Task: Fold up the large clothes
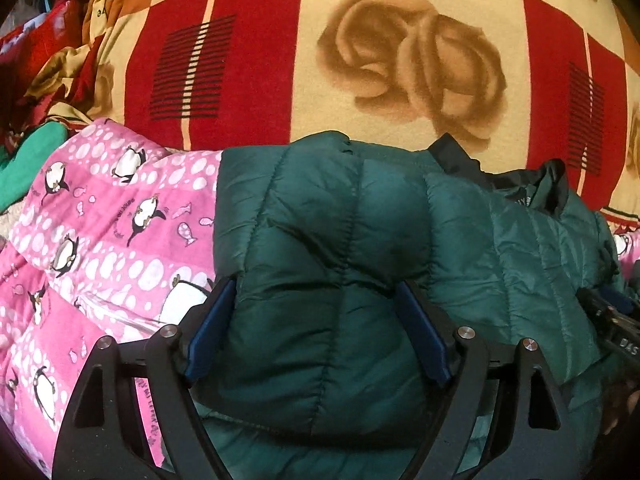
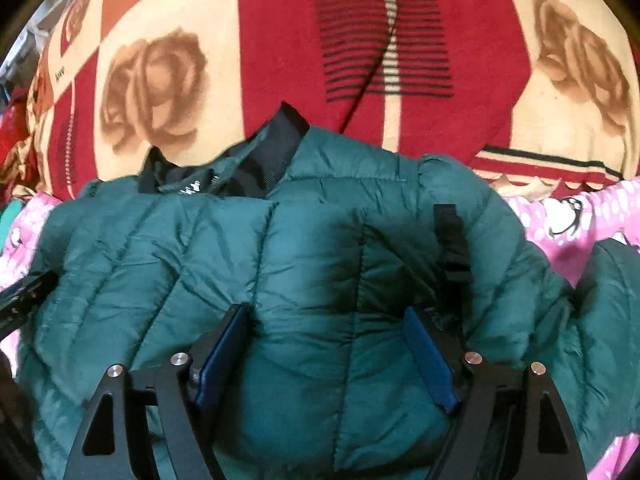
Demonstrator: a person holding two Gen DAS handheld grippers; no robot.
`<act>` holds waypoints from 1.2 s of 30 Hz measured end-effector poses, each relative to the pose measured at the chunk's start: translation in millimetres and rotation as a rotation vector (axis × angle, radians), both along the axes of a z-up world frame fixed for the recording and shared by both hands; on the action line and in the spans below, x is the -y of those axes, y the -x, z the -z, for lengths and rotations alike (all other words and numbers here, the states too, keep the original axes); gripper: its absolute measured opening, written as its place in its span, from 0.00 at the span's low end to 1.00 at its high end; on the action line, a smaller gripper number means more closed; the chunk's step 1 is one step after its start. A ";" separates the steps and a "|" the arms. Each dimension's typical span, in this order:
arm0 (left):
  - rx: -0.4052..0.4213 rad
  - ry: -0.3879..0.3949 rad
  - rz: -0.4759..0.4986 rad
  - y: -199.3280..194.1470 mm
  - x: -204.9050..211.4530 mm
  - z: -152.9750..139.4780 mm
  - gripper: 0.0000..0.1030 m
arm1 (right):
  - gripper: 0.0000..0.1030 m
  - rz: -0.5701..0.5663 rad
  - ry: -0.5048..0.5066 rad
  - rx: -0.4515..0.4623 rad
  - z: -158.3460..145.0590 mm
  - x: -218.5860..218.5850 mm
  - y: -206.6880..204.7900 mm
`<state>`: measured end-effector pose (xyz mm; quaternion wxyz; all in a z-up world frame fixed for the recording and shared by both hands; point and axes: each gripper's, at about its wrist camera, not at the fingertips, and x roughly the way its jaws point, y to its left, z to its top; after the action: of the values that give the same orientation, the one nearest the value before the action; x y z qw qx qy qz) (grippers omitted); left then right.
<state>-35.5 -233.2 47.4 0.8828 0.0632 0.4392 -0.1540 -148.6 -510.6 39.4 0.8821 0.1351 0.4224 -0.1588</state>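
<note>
A dark green quilted puffer jacket lies on a pink penguin-print quilt; its black collar shows at the far edge. My left gripper stands wide, its blue pads pressed against a puffy fold of the jacket between them. My right gripper stands equally wide, a bulge of the jacket between its pads. The right gripper also shows at the right edge of the left wrist view.
A red and cream blanket with rose prints covers the bed beyond the jacket. Crumpled red and green cloth lies at the far left. A green sleeve hangs at the right.
</note>
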 end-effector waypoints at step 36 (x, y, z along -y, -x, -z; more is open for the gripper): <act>0.033 0.026 0.080 59.7 37.5 -17.0 0.80 | 0.77 -0.004 -0.002 0.051 -18.3 -33.3 57.1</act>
<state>-95.1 -270.7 64.4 0.8838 0.0717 0.4197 -0.1937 -205.6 -477.3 57.7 0.8928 0.1393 0.4001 -0.1530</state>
